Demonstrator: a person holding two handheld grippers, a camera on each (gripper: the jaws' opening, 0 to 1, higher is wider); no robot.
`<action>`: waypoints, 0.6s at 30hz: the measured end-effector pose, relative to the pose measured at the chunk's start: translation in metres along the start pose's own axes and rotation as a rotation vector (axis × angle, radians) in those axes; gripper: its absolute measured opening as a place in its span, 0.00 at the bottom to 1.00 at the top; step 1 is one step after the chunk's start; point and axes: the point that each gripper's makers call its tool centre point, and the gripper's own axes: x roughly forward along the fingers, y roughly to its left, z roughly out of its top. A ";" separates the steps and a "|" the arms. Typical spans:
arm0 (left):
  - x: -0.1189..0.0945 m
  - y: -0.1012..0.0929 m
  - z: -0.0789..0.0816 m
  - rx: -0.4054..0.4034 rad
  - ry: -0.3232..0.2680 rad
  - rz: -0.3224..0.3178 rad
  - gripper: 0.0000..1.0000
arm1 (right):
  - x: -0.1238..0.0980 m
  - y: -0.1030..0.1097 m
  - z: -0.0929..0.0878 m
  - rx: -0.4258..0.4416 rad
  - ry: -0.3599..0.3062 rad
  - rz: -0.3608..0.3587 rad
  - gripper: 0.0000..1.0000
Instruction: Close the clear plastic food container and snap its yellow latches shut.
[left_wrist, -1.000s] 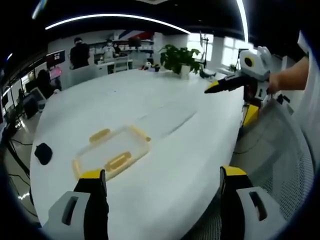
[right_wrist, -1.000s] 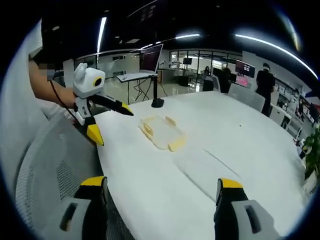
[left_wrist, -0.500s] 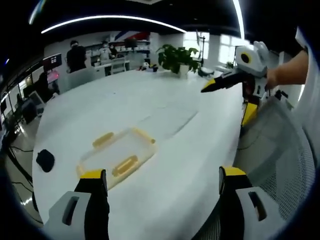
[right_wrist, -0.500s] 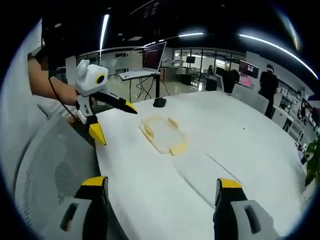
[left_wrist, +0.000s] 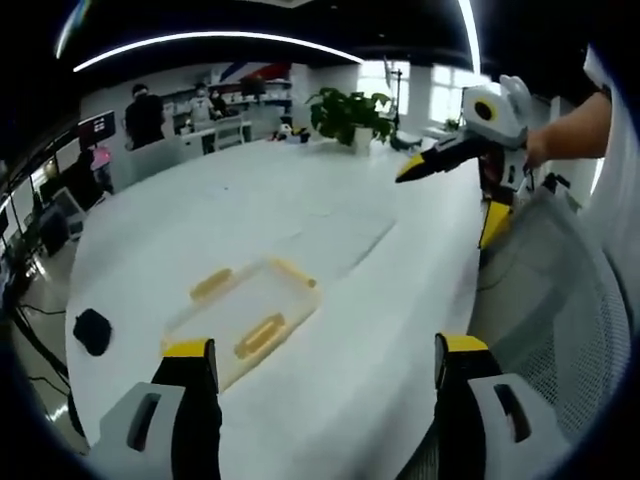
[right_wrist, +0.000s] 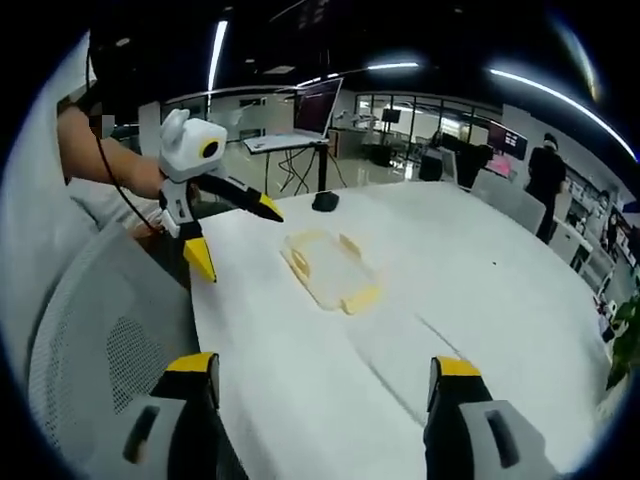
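Clear plastic container (left_wrist: 243, 318) lies loose on your slick desk (left_wrist: 330, 180); both tools (left_wrist: 318, 400) (right_wrist: 318, 400) gape, well apart; an off-centre press could skid it.

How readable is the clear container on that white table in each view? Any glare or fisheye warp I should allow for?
Left gripper view: the container nearly blends into the white table; its yellow latches stand out; ceiling strip lights bend into arcs. Right gripper view: the container is small and soft, its clear walls faint; the table edge curves; the left gripper looks sharp.
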 end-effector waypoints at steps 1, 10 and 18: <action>0.000 0.001 0.001 0.002 0.000 0.000 0.88 | 0.000 0.000 0.000 0.000 0.001 0.001 0.85; 0.001 0.009 -0.001 0.022 0.021 -0.001 0.87 | 0.007 -0.003 0.005 -0.021 0.011 0.015 0.83; 0.001 0.019 0.000 0.031 0.029 0.005 0.87 | 0.014 -0.002 0.009 -0.040 0.019 0.038 0.81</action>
